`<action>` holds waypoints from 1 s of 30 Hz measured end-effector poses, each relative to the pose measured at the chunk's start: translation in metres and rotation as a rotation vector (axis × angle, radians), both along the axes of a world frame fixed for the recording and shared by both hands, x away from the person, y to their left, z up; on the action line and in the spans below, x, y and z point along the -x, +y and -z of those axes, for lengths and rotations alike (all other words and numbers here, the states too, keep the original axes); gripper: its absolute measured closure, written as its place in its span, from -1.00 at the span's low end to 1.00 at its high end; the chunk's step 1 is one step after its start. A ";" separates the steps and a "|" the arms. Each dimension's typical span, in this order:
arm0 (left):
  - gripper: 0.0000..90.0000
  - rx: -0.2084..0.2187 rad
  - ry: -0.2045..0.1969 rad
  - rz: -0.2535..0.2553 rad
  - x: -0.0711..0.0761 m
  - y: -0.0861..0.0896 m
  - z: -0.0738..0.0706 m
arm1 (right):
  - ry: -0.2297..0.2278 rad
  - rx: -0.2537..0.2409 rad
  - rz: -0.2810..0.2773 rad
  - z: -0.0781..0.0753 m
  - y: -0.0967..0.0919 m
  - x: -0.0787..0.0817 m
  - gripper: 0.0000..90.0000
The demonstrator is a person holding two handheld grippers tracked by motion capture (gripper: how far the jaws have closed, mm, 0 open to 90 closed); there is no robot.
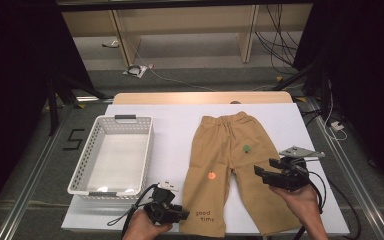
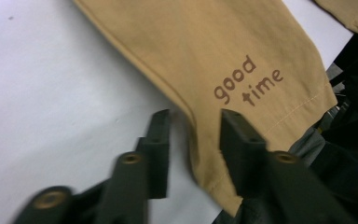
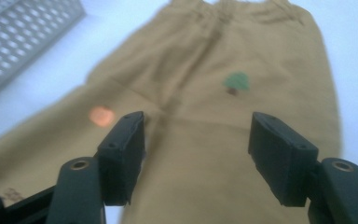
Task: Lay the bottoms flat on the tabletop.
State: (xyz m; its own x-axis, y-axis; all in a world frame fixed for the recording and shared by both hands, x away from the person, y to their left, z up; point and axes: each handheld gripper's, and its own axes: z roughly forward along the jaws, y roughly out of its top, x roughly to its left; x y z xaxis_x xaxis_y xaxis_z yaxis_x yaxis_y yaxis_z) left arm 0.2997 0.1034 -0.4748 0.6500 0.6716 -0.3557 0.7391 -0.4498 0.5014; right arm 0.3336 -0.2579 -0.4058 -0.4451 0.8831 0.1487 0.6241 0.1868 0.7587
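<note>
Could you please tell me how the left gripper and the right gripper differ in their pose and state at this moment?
The left gripper sits low at the trousers' printed leg hem, while the right gripper hovers above the other leg. The left gripper's jaws stand narrowly apart astride the hem edge; the right gripper's jaws gape wider over the cloth. Both are open and grip nothing.

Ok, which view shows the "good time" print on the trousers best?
The left gripper view: the "good time" print is large and sharp near the leg hem. The high view shows it tiny; the right gripper view catches a blurred trace at its lower left edge.
</note>
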 end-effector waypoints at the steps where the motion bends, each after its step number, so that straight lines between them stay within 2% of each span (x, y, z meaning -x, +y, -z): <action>1: 0.30 0.001 -0.001 -0.009 0.001 0.002 0.000 | -0.013 -0.004 -0.012 -0.001 0.005 0.001 -0.19; 3: 0.19 0.003 -0.002 -0.015 0.001 0.003 0.000 | -0.016 -0.003 -0.027 -0.003 0.010 0.002 -0.19; 4: 0.13 0.001 -0.008 -0.023 0.002 0.006 -0.001 | -0.022 0.003 -0.057 -0.004 0.020 0.005 -0.21; 8: -0.06 0.008 -0.022 -0.034 0.003 0.009 -0.005 | -0.026 0.021 -0.098 -0.004 0.037 0.007 -0.28; 11: -0.18 0.022 -0.041 -0.052 0.004 0.009 -0.008 | -0.032 0.015 -0.119 -0.003 0.047 0.008 -0.31; 14: -0.30 0.015 -0.054 -0.063 0.005 0.009 -0.010 | -0.037 0.005 -0.136 -0.005 0.056 0.007 -0.33; 18: -0.37 0.007 -0.059 -0.076 0.005 0.009 -0.009 | -0.043 -0.009 -0.161 -0.009 0.070 0.005 -0.34; 27: -0.48 0.033 -0.086 -0.069 0.008 0.007 -0.012 | -0.057 -0.008 -0.217 -0.017 0.099 -0.003 -0.40; 28: -0.49 0.036 -0.088 -0.071 0.008 0.007 -0.012 | -0.055 -0.008 -0.230 -0.019 0.107 -0.006 -0.43; 30: -0.49 0.040 -0.091 -0.076 0.008 0.007 -0.012 | -0.054 -0.006 -0.230 -0.020 0.110 -0.008 -0.43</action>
State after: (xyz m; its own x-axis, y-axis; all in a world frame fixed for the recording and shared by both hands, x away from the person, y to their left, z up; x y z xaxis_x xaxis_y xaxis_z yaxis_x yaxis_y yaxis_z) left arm 0.2913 0.1102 -0.4625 0.6288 0.7063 -0.3251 0.7209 -0.3729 0.5842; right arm 0.3411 -0.1481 -0.3855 -0.6419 0.7567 0.1241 0.5238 0.3146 0.7916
